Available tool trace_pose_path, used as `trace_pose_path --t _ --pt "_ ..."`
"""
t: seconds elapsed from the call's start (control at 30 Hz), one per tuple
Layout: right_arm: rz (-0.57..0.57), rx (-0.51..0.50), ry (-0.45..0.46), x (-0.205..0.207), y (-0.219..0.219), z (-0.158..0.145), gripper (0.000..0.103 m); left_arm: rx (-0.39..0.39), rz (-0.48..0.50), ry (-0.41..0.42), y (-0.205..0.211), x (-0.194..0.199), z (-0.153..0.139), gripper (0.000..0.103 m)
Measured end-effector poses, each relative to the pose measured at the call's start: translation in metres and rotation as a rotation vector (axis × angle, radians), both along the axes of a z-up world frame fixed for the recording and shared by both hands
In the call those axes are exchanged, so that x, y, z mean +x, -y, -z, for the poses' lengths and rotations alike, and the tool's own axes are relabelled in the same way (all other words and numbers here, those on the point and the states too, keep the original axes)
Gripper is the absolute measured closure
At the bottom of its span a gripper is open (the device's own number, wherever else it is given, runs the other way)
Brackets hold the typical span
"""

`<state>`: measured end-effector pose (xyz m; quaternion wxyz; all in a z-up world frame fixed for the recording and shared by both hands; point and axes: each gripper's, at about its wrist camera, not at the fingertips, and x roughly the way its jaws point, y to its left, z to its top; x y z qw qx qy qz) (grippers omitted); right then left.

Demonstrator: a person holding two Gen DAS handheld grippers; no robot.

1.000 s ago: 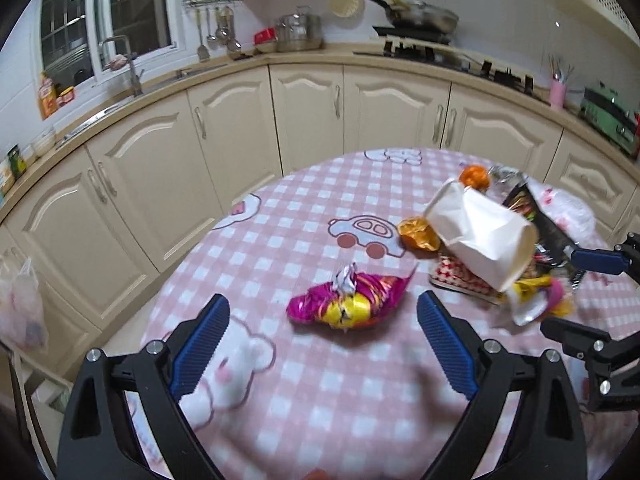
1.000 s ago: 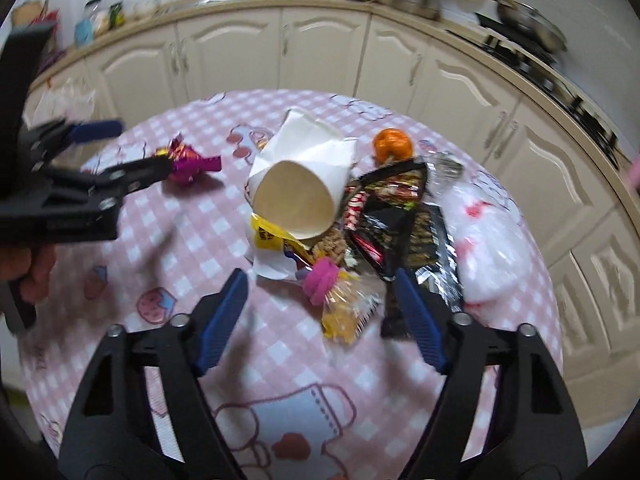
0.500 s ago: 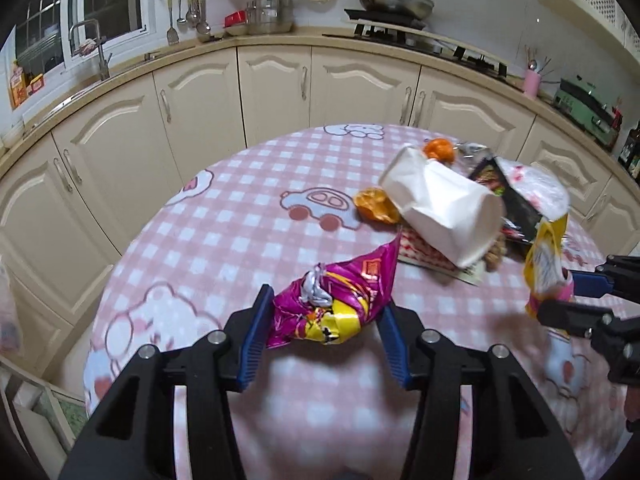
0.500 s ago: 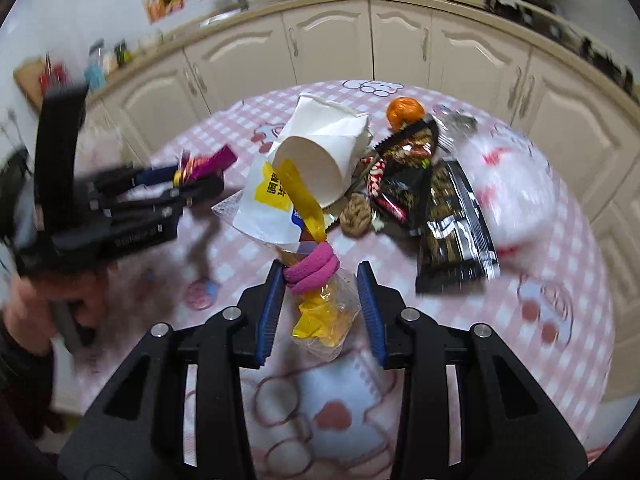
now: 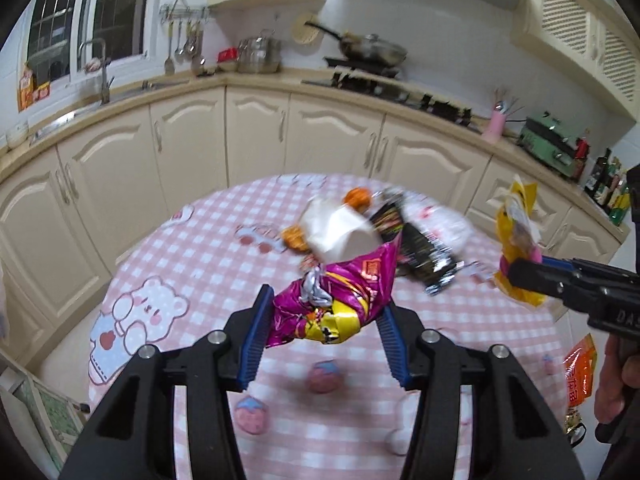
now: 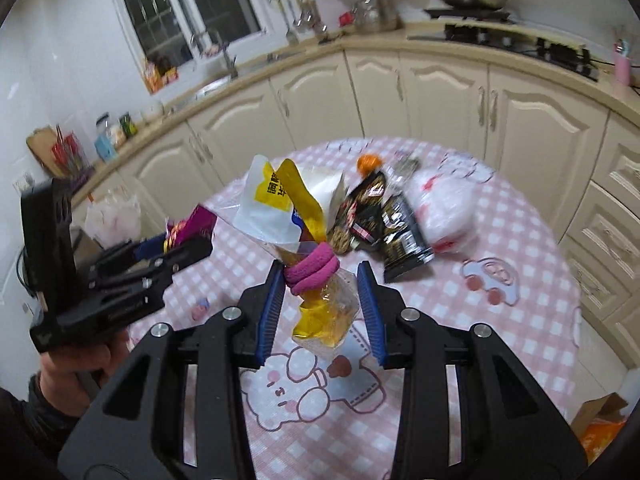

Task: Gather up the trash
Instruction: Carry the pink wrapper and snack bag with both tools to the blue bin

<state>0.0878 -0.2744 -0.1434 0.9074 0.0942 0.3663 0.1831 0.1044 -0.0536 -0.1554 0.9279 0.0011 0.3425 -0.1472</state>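
My left gripper (image 5: 325,312) is shut on a crumpled magenta and yellow snack wrapper (image 5: 336,300) and holds it above the pink checked table (image 5: 200,264). My right gripper (image 6: 322,282) is shut on a clear and yellow snack bag tied with a pink band (image 6: 312,270), also lifted off the table. That bag shows at the right of the left wrist view (image 5: 516,240). A white paper bag (image 5: 336,232), black wrappers (image 5: 424,256), orange pieces (image 5: 357,197) and a white plastic bag (image 6: 444,208) still lie on the table.
Cream kitchen cabinets (image 5: 328,136) curve around behind the table. An orange packet (image 5: 580,372) lies on the floor at the right, past the table edge. The left gripper shows at the left in the right wrist view (image 6: 120,280).
Both grippers closed on their items and lifted them up off the table. Both views have tilted upward and pulled back from the trash pile.
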Motion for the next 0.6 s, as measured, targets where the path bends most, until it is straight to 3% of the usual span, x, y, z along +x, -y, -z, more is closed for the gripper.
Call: trace_pose_path --t 0.27,0.6 --pt "0.133 0.056 0.082 -0.036 0.058 -0.038 0.066 -0.015 0.082 0.082 0.052 -0.024 -0.04 0.053" --pt "0.321 0.105 0.125 -0.091 0.143 -0.049 0.066 -0.016 0.215 0.132 0.127 -0.052 -0.064 0.053"
